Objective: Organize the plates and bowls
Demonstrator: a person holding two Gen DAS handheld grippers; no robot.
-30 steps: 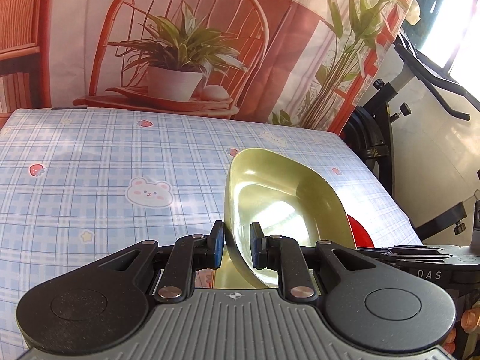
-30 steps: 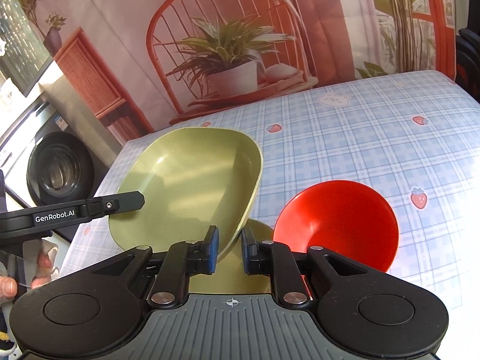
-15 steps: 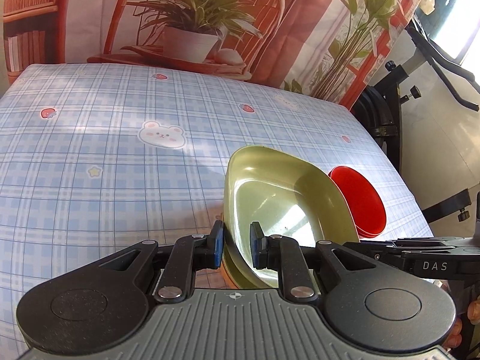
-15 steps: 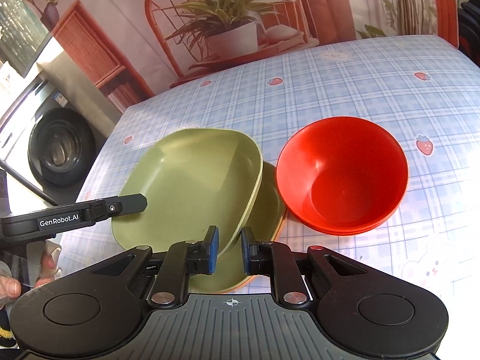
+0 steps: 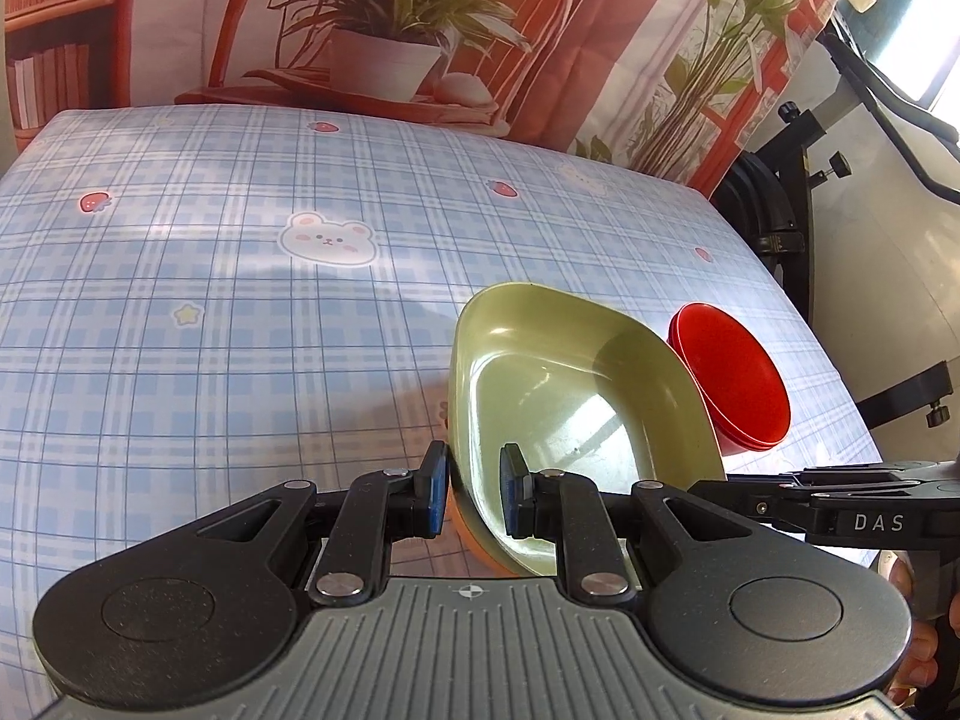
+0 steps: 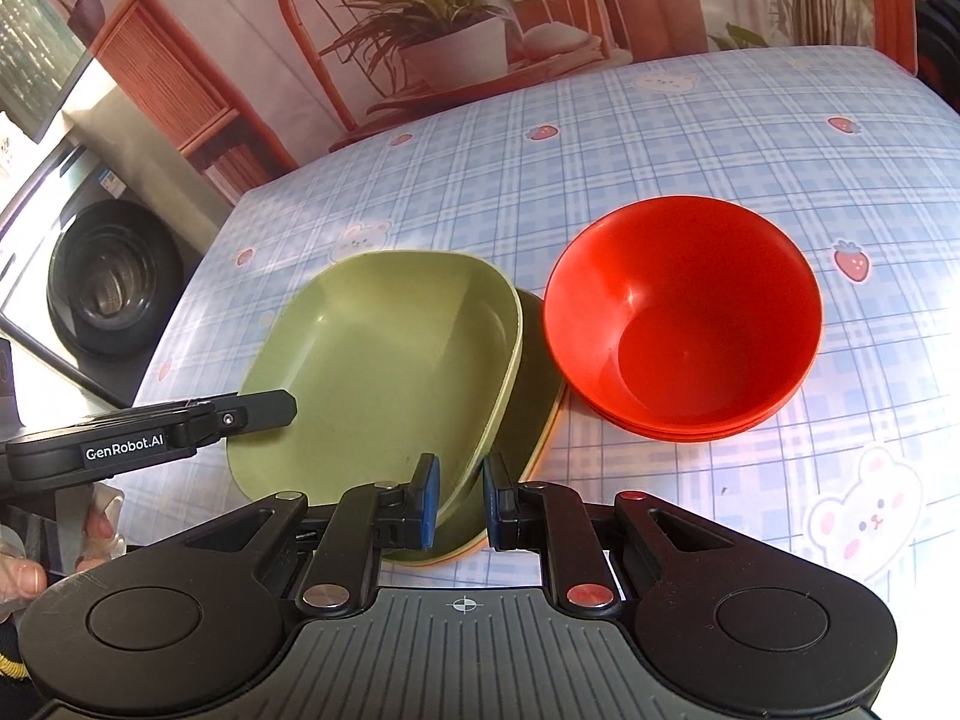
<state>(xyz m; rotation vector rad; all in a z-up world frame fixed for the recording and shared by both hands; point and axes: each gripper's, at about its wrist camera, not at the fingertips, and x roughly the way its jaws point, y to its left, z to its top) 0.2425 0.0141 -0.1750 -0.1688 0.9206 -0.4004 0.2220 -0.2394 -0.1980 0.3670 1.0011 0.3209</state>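
Note:
A green square plate (image 6: 384, 360) (image 5: 564, 396) is held by both grippers on opposite rims. My left gripper (image 5: 473, 495) is shut on its left rim and my right gripper (image 6: 459, 495) is shut on its near right rim. The plate sits low and slightly tilted over a stack of plates (image 6: 534, 396) on the table, a green one above an orange one. To the right of the stack stands a stack of red bowls (image 6: 684, 318) (image 5: 735, 378), upright. The left gripper's side shows at the left edge of the right wrist view.
The table wears a blue checked cloth (image 5: 240, 300) with bears and strawberries. A printed backdrop of a potted plant hangs behind it. An exercise machine (image 5: 804, 192) stands off the right edge. A washing machine (image 6: 102, 294) is beyond the left edge.
Both grippers have come down with the green plate, from well above the table to just over the plate stack. The red bowls now show fully.

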